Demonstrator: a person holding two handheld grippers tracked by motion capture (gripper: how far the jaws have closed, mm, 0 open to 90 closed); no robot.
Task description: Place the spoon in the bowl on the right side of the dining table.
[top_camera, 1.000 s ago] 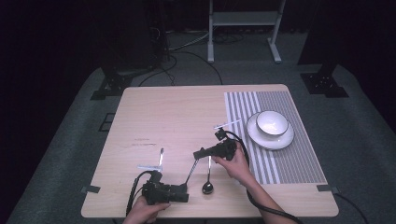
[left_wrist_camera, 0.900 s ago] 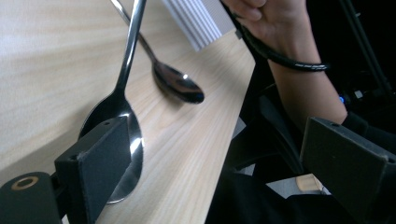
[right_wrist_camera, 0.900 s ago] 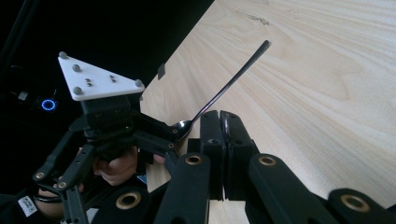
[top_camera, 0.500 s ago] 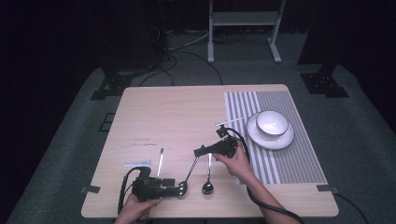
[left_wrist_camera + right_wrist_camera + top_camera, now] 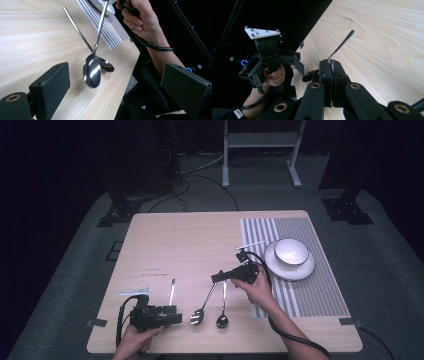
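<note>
While my left gripper (image 5: 172,315) hangs near the front left edge of the wooden table (image 5: 200,240), its jaws stand spread wide with nothing between them, as the left gripper view shows, aimed across the boards toward the spoons. Just beyond that gripper a slim metal utensil (image 5: 172,291) lies flat on the wood; I cannot tell from here what kind it is. Right of it, a spoon (image 5: 199,312) hangs tilted, bowl low near the front edge, its handle rising to my right gripper (image 5: 217,277). In the right gripper view the jaws are pressed together on that handle, the tip poking out past them. A second spoon (image 5: 223,312) lies flat on the table just beside the held one, its bowl close behind the hanging bowl in the left gripper view. Farther right, a striped placemat (image 5: 320,285) covers the table's right end, and on it sits a white bowl (image 5: 291,251) on a white plate (image 5: 305,270), just beside my right hand (image 5: 255,287).
</note>
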